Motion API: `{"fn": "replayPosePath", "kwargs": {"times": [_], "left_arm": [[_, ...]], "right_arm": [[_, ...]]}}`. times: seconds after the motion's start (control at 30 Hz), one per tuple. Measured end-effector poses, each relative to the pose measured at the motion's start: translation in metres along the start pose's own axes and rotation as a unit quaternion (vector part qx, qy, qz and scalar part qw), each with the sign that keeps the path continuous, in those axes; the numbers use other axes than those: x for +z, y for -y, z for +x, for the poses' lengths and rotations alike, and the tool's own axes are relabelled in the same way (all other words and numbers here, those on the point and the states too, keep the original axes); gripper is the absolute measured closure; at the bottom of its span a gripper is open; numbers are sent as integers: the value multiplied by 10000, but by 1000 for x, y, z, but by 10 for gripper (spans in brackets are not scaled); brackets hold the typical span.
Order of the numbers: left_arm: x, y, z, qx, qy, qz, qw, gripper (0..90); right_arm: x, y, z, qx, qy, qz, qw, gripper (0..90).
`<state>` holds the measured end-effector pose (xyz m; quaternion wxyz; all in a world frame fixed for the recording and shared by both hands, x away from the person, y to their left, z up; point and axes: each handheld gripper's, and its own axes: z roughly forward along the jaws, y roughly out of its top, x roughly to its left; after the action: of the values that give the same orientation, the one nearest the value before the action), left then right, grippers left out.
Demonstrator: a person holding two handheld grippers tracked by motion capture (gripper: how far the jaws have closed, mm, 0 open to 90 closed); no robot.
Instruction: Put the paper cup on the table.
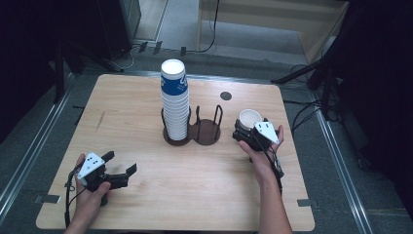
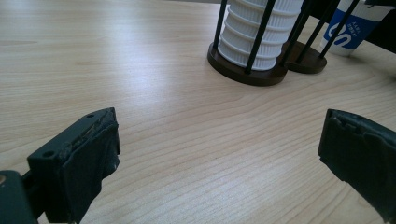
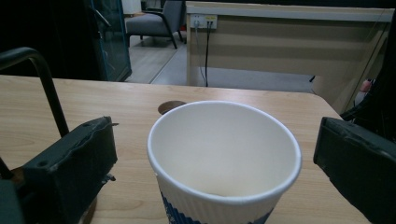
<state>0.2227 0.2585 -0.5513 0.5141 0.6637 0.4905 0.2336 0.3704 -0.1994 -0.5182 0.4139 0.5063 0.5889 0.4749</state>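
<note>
Wooden table (image 1: 146,146), paper cup (image 3: 224,163) upright, mouth up, between open right tool (image 3: 219,154) jaws

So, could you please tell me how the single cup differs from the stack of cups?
The single cup stands upright, mouth open, on the bare table beside the right hand-held gripper; the stack of cups sits upside down, far taller, in the rack. Both are white paper with blue print.

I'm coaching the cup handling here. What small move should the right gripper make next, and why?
Probably close the right gripper: its black fingers stand apart on either side of the single white paper cup with blue print, touching neither wall, so nothing grips the upright cup.
</note>
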Motion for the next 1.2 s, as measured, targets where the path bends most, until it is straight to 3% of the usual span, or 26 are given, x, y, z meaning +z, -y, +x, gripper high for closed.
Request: {"fn": "replayPosePath", "kwargs": {"times": [0.7, 1.2], "left_arm": [[0, 0, 0, -12, -12, 8, 10000, 0], [0, 0, 0, -22, -20, 5, 10000, 0]], "right_arm": [[-38, -3, -3, 80, -294, -105, 9995, 0], [-63, -1, -13, -72, -268, -108, 9996, 0]]}}
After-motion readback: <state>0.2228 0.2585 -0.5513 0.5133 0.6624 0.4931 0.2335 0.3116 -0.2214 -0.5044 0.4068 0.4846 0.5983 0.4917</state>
